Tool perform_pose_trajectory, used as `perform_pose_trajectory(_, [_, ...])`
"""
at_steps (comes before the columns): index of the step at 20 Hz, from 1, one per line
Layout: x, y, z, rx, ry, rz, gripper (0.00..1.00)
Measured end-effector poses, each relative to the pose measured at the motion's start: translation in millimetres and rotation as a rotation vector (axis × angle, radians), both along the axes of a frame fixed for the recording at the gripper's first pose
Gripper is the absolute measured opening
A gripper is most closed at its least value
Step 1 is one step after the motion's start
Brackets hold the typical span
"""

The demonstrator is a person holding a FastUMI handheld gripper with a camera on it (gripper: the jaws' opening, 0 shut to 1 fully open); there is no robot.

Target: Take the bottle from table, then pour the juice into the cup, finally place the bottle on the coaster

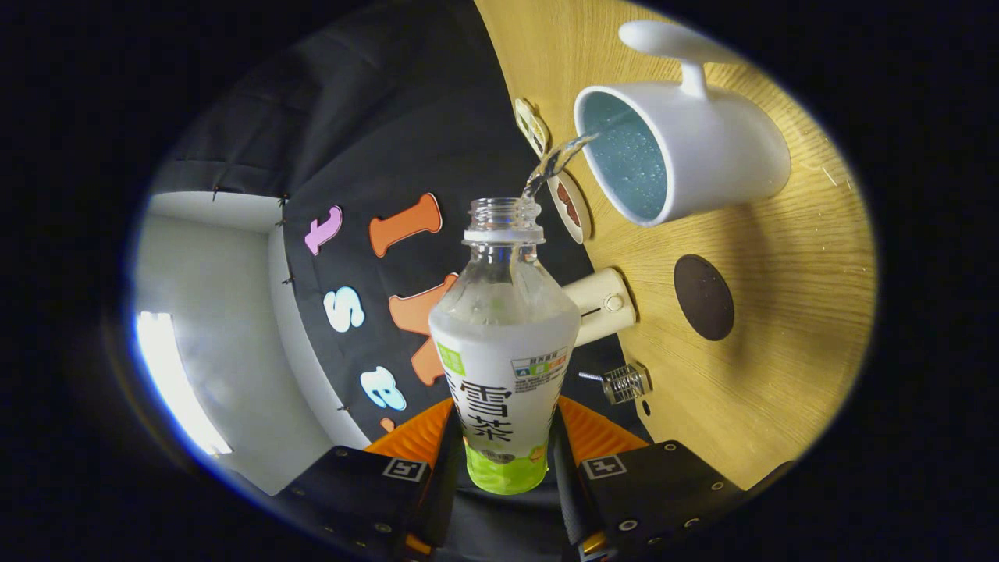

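My gripper (503, 460) is shut on a clear plastic bottle (503, 343) with a white and green label, one finger pressing each side of its lower body. The view is rolled, so the bottle is tipped toward the table. Its cap is off, and a thin stream of clear liquid (556, 162) arcs from the open neck into a white mug (702, 152) with a pale blue inside. The mug stands on the wooden table (788, 328) just beyond the bottle's mouth, its handle pointing away. A dark round coaster (703, 297) lies on the table beside the mug, nearer to my fingers.
A cream cylindrical object (602, 304) lies by the table's edge just behind the bottle. A small glass jar (627, 382) stands near it. Two small round patterned discs (567, 204) sit at the table's edge by the mug. The booth's black cloth wall hangs beyond that edge.
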State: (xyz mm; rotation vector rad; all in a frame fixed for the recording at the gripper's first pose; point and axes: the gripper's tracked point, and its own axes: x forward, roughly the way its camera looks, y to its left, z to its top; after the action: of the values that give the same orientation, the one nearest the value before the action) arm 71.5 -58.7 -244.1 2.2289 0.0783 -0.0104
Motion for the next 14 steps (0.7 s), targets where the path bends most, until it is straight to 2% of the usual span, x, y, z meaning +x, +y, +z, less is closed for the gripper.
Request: perform_pose_trajectory(14, [3.0, -2.0, 2.8, 0.157, -0.007, -0.045, 0.57])
